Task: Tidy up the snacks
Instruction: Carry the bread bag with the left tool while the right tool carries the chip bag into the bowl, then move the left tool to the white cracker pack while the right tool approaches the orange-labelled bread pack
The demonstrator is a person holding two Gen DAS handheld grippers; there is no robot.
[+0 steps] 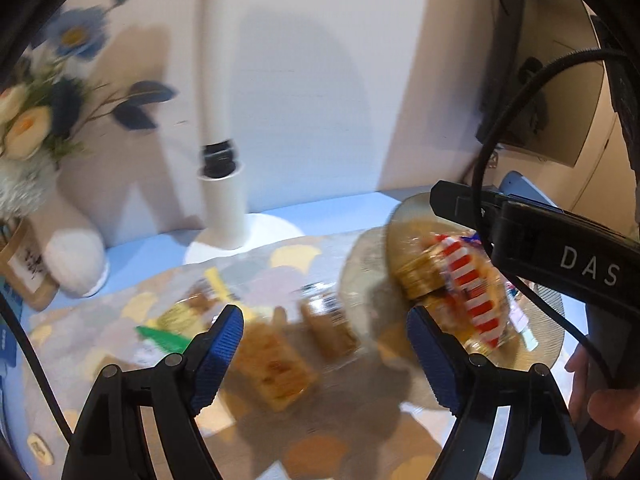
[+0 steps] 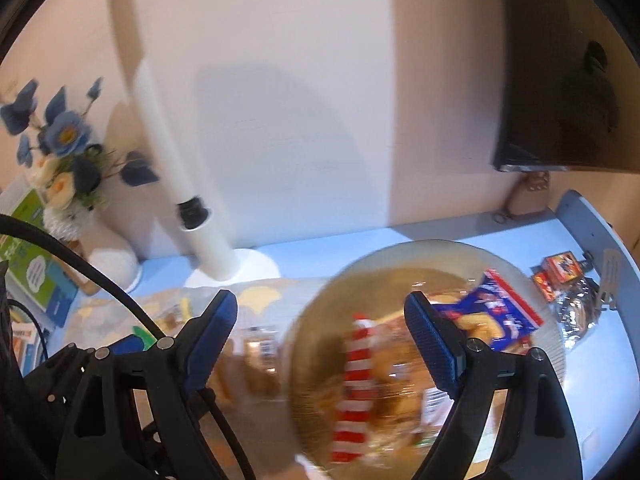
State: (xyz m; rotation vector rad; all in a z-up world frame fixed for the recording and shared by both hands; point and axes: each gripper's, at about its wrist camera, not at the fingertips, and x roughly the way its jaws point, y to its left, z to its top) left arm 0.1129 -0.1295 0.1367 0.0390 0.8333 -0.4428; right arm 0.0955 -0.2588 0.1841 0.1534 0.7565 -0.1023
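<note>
A light blue table (image 2: 460, 236) is carrying a patterned cloth (image 1: 100, 360), and a white lamp post (image 1: 222, 200) is standing on its round base at the back by the wall. A vase of blue and cream artificial flowers (image 1: 44, 120) is sitting at the far left. To the right, a clear amber glass plate (image 2: 400, 256) is resting on the table and holding a heap of snack packets: a red-and-white striped packet (image 2: 356, 384) is lying in the middle and a blue biscuit packet (image 2: 496, 312) toward the right rim. Left of the plate, several wrapped biscuits (image 1: 276, 364) are lying loose on the cloth, blurred. The left gripper (image 1: 324, 356) is hovering over these with its blue pads spread wide, pinching nothing. The right gripper (image 2: 320, 340) is hanging above the plate, fingers likewise spread apart and empty.
</note>
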